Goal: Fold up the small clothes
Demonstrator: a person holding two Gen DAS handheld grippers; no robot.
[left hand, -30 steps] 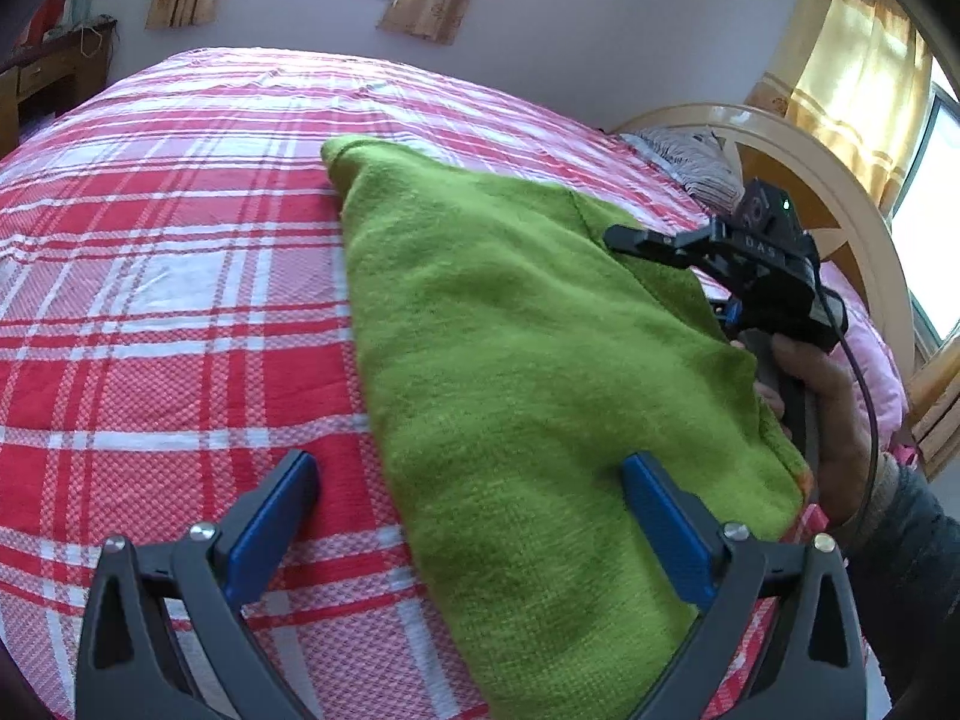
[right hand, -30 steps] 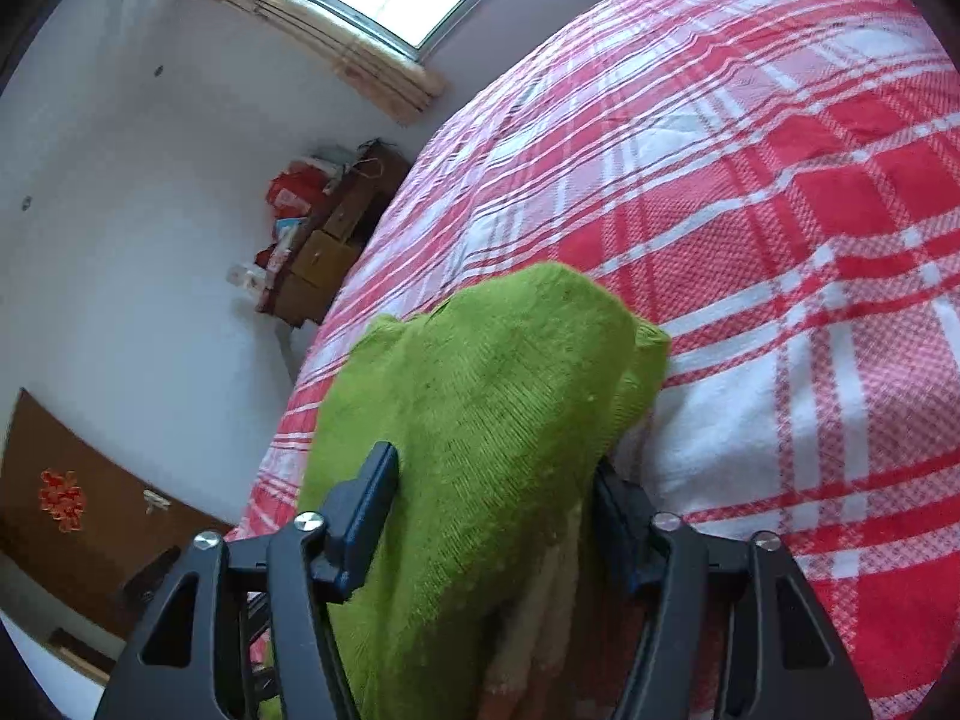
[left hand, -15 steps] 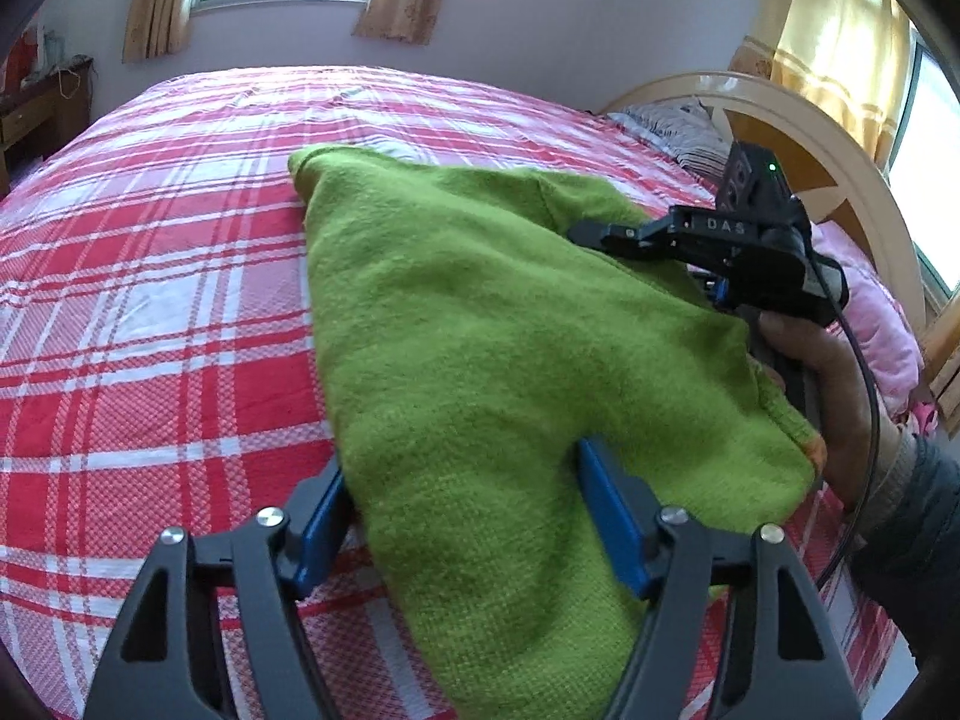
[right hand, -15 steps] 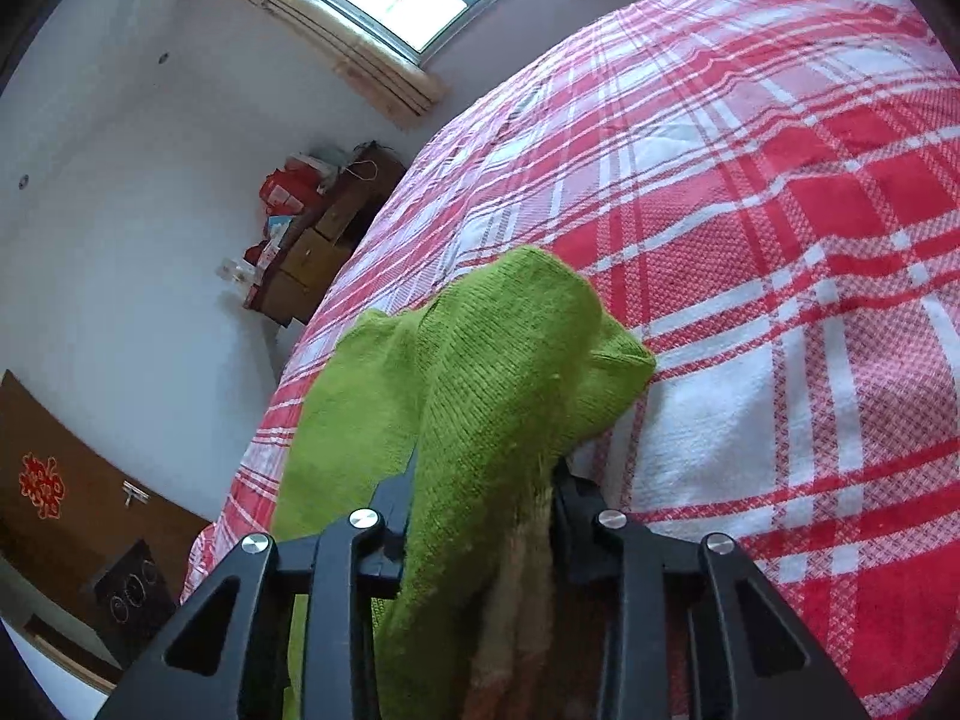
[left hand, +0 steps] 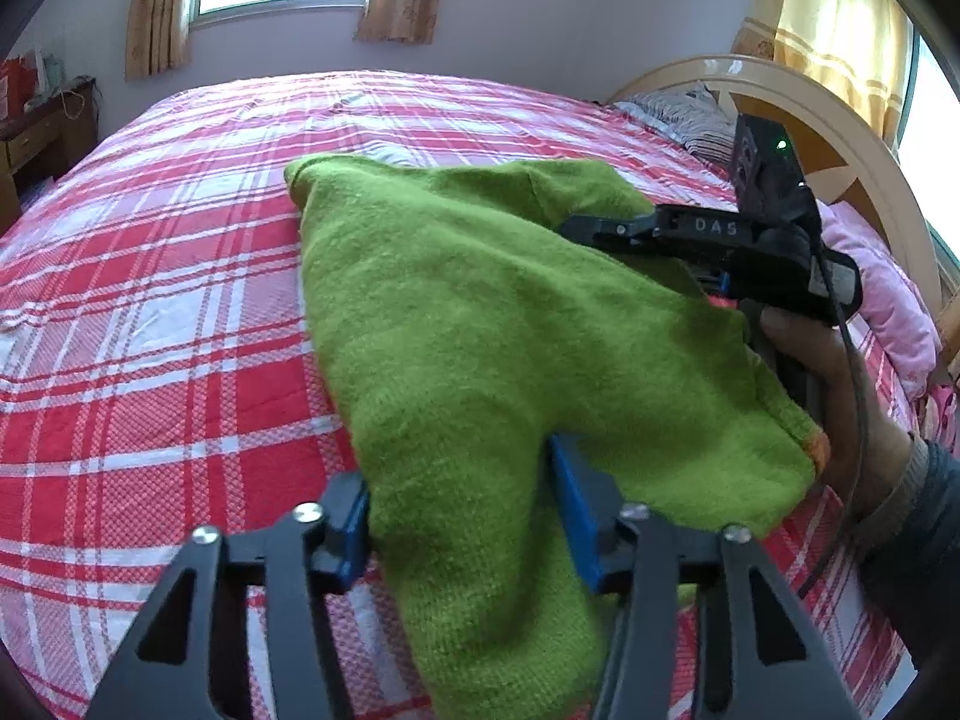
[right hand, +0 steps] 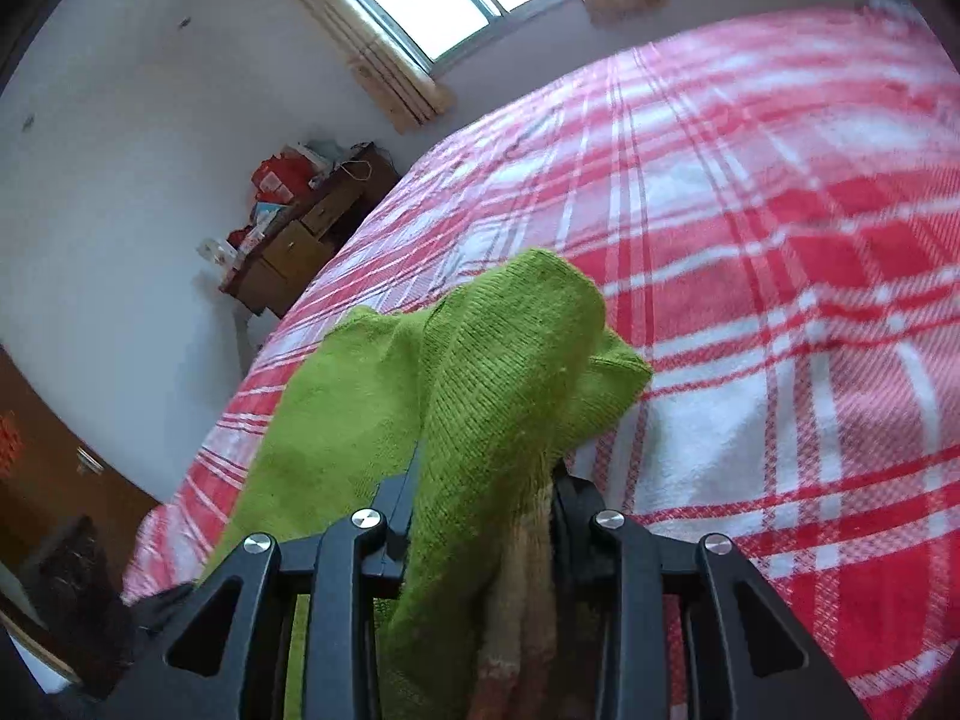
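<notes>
Left wrist view: we have the green knit garment (left hand: pixel 480 324) spread on the red plaid bed (left hand: pixel 150 300), near its near edge. Our left gripper (left hand: pixel 459 525) has a bunched edge of the knit between its blue pads; jaws are closing on it, and the cloth already looks pinched. Our right gripper (left hand: pixel 606 227) sits across the garment's far right side, held by a hand (left hand: pixel 840 396).

Right wrist view: right gripper (right hand: pixel 483 504) has jaws clenched on a thick fold of the same knit, w/ a pale orange trim showing low between them. Cloth humps up ahead of it, resting on the bed.

Step in hand, as we judge it: both edges taken, ready for a fold. Next move prob. calls for lifting both grips together, keeping the edge level, & carrying it over the rest of the garment so edges line up. Risk: the bulky knit slips from either grip.
</notes>
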